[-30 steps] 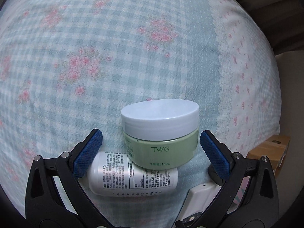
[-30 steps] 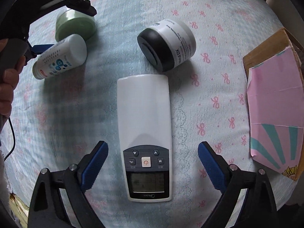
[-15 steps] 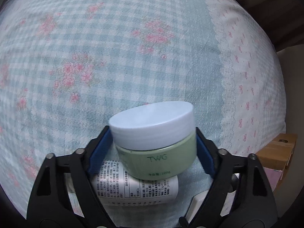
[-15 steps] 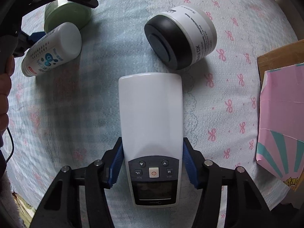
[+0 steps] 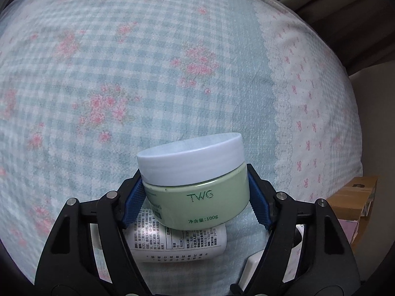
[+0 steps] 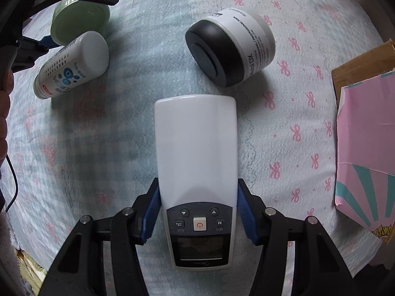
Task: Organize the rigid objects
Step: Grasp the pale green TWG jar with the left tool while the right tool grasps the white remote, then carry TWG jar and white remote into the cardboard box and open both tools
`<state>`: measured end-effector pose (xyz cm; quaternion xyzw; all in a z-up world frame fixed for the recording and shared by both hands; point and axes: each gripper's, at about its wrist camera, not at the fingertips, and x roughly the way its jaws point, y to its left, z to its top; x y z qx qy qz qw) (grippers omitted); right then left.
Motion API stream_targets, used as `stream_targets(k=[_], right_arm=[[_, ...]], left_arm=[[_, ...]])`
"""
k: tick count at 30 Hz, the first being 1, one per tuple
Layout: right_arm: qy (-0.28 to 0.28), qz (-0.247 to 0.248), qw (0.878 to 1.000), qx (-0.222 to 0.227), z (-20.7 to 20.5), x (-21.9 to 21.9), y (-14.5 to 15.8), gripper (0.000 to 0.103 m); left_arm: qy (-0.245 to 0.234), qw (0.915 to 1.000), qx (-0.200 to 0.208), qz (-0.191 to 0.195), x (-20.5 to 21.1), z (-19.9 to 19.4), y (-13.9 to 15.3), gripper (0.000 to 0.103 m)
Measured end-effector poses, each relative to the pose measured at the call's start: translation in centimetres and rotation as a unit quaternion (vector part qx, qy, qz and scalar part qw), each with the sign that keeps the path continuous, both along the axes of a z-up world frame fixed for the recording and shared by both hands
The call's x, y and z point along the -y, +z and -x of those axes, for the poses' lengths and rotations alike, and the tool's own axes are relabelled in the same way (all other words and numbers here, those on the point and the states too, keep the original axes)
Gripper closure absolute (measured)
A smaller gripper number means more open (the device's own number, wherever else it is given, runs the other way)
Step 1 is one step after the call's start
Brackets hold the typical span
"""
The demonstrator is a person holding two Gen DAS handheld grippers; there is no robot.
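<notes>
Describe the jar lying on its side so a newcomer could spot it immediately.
On the bed's pale blue cloth with pink bows, look just beyond the far end of the white rectangular remote control. There lies the round white jar with a black lid, tipped over with the lid facing the camera. Its black lid distinguishes it from the white plastic bottle.

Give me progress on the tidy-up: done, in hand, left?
Done: nothing visibly sorted yet. In hand: left gripper clamps the green jar; right gripper clamps the white remote. Left: white bottle and black-lidded jar lie loose on the bedspread.
</notes>
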<state>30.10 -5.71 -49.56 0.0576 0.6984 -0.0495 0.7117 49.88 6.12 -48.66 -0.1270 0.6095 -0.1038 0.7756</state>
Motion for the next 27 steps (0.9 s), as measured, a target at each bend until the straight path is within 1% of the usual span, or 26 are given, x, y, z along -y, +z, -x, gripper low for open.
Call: stream_targets(k=[6,13,19,27], right_arm=[[0.002,-0.003,1.000,0.010,0.9,0.2,0.8,0.050],[-0.012,-0.023,0.999,0.045,1.5,1.2,3.3,0.050],[-0.029,-0.044,0.995,0.089,2.3,2.4,6.9,0.050],[-0.056,-0.058,0.985,0.152,3.5,4.2,14.1,0.050]], left_arm=[[0.002,0.9998,0.020,0.006,-0.9,0.4,1.3,0.032],[-0.011,0.9979,0.062,0.013,-1.9,2.2,5.0,0.032],[-0.019,0.9955,0.091,0.020,-2.4,3.9,9.0,0.032],[-0.033,0.9907,0.129,0.030,-2.4,7.4,15.8,0.032]])
